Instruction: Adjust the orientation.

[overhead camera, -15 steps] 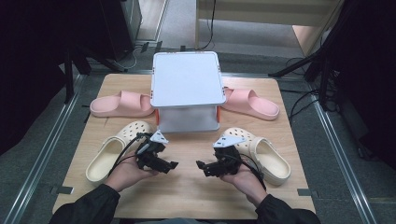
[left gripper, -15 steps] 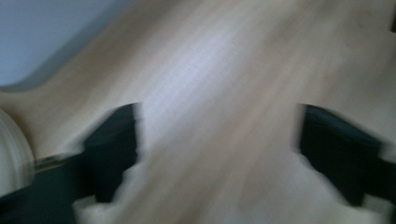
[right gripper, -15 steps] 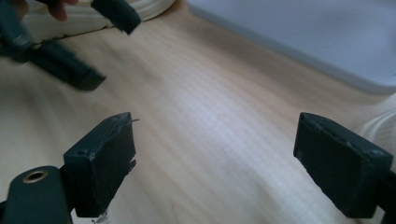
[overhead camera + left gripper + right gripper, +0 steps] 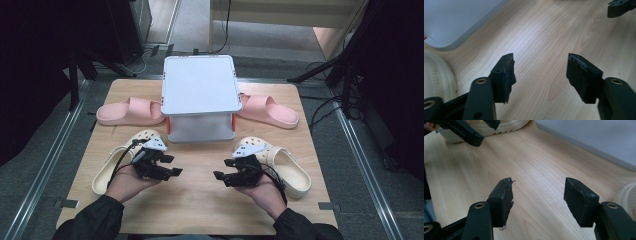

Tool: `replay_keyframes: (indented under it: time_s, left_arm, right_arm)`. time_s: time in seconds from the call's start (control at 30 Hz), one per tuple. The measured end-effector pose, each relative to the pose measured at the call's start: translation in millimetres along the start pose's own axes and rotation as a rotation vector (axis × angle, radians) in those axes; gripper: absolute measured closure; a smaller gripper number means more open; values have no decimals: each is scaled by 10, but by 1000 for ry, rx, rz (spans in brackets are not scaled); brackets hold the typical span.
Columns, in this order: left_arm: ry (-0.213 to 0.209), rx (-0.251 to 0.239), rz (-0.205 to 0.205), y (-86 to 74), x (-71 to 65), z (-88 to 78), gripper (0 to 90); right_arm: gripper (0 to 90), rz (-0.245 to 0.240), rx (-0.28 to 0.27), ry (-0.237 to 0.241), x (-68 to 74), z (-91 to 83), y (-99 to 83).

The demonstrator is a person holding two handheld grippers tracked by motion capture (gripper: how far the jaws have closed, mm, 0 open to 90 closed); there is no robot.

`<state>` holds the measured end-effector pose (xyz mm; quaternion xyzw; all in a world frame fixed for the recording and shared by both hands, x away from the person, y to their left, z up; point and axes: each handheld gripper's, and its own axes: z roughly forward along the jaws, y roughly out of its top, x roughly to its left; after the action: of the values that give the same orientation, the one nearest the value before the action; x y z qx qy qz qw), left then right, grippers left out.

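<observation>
Cream clogs (image 4: 287,167) outboard of gaping tongs (image 4: 172,166), untouched.

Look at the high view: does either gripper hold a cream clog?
No. Left gripper and right gripper hang open over bare table, beside the cream clogs.
</observation>
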<state>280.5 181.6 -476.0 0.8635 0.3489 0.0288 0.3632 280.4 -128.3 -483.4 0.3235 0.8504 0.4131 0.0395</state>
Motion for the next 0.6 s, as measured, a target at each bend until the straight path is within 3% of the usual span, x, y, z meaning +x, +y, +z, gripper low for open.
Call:
replay_keyframes:
  time_s: [0.1,0.2,0.33,0.6]
  left_arm:
    - [-39,21,-34,0,11,-79,431]
    - [-16,24,-31,-20,10,-135,433]
    - [-15,2,-61,-42,47,-200,414]
    - [28,-17,-60,-96,63,-347,428]
  right_arm:
    - [440,-30,-5,-2,-21,-8,9]
    - [449,-34,-1,4,-42,-10,22]
    - [448,-58,-18,10,-43,-30,46]
    - [446,-94,-7,22,-49,-21,90]
